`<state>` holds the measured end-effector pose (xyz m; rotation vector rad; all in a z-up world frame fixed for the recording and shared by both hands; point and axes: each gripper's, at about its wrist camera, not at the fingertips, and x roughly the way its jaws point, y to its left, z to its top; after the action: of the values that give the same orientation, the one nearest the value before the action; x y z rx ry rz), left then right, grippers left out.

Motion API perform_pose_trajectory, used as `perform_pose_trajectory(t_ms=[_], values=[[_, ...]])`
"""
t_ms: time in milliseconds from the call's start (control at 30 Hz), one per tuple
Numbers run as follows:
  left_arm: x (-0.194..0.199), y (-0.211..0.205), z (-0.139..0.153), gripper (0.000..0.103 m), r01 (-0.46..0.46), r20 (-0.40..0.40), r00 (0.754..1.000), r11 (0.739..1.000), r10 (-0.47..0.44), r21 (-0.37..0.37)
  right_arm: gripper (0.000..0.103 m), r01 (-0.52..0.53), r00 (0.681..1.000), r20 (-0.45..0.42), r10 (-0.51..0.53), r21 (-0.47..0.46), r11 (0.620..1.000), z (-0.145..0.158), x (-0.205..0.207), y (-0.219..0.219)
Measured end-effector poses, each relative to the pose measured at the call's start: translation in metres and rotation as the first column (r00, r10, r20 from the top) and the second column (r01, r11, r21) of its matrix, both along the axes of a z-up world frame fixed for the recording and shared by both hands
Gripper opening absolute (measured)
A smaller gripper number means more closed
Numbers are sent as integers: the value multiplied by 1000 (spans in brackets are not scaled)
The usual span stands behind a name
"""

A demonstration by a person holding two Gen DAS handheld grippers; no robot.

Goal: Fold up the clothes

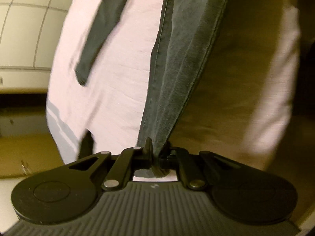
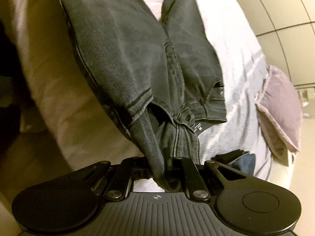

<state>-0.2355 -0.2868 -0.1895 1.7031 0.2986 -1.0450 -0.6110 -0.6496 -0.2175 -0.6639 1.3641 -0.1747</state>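
Left tool pinches a hem edge of the dark grey jeans, fabric bunched between its pads; right tool pinches another bunched part of the jeans, near the waistband. Jeans stretch away from both tools over a white-sheeted bed. Far right, a purple pillow; tiled wall beyond.
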Motion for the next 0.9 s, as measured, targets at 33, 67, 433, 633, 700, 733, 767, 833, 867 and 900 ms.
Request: perform_pose_trajectory(t_ms=[33,67,433,633,700,733,767,833,867,900], values=[[-9,4,-5,6,-17,-12,1000,1000,17,8,8,-3,1000,-5,3,3,1000,-6,-5,-1],[-17,7,-9,8,-33,-21,999,999,33,15,8,-10,1000,-11,10,6,1000,-11,-9,-3],[-10,23,17,13,-101,74,992,995,102,-15,8,-3,997,-79,7,56,998,-43,-3,-11],[26,27,27,14,-322,69,942,941,329,-102,8,96,987,-134,-86,69,993,-54,13,-14],[38,30,29,15,-414,14,908,902,419,-124,8,95,984,-155,-83,71,993,-58,16,-14],[44,34,28,20,-458,-30,888,880,458,-126,8,90,983,-167,-77,70,993,-60,17,-13],[49,37,28,29,-501,-74,865,856,495,-125,8,85,981,-178,-72,69,994,-62,18,-14],[59,43,27,40,-584,-162,809,803,565,-118,13,72,978,-200,-58,61,996,-65,19,-13],[61,47,25,43,-629,-217,771,769,599,-115,16,58,977,-210,-47,48,997,-66,20,-12],[64,51,23,45,-673,-271,728,732,629,-108,21,44,975,-220,-35,37,998,-68,20,-10]])
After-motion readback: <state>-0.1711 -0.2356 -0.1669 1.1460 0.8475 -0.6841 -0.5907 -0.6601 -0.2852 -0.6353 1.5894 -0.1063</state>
